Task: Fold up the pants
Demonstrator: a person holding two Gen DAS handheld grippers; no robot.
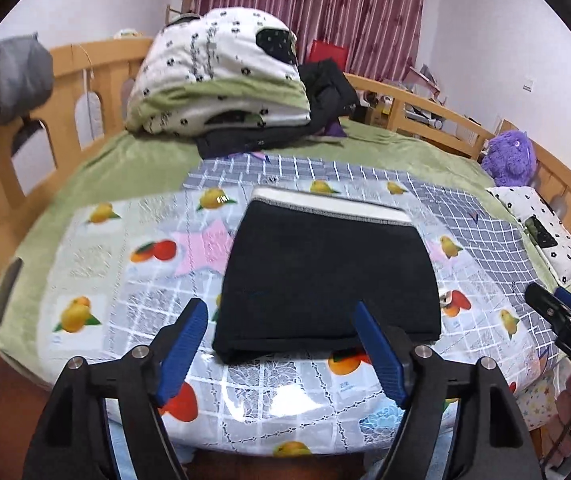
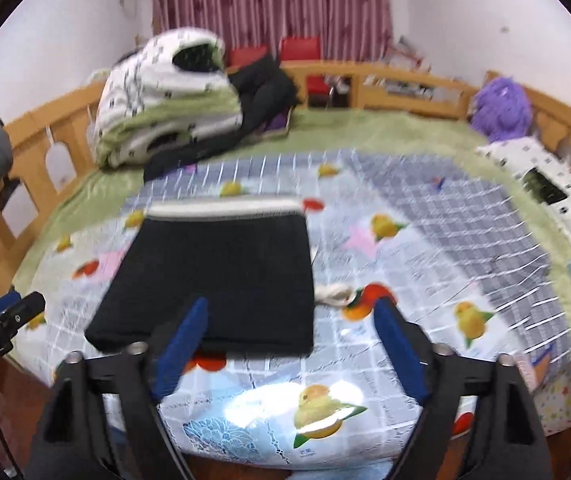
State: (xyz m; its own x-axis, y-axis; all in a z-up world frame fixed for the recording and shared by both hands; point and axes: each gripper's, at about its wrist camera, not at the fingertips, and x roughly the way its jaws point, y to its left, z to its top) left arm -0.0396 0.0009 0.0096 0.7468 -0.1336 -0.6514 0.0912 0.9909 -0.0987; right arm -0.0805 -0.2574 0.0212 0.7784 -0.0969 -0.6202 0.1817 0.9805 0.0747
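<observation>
Black pants [image 1: 327,280] lie folded into a compact rectangle on the fruit-print plastic sheet [image 1: 97,264] covering the bed [image 1: 133,156], white waistband at the far edge. Left tongs [image 1: 281,344] released, blue fingers spread, hovering at the near edge of the pants, gripping nothing. Right tongs [image 2: 291,346] likewise released, over the near right corner. Folded quilt [image 1: 221,76] and purple plush toy [image 1: 509,158] sit farther back
</observation>
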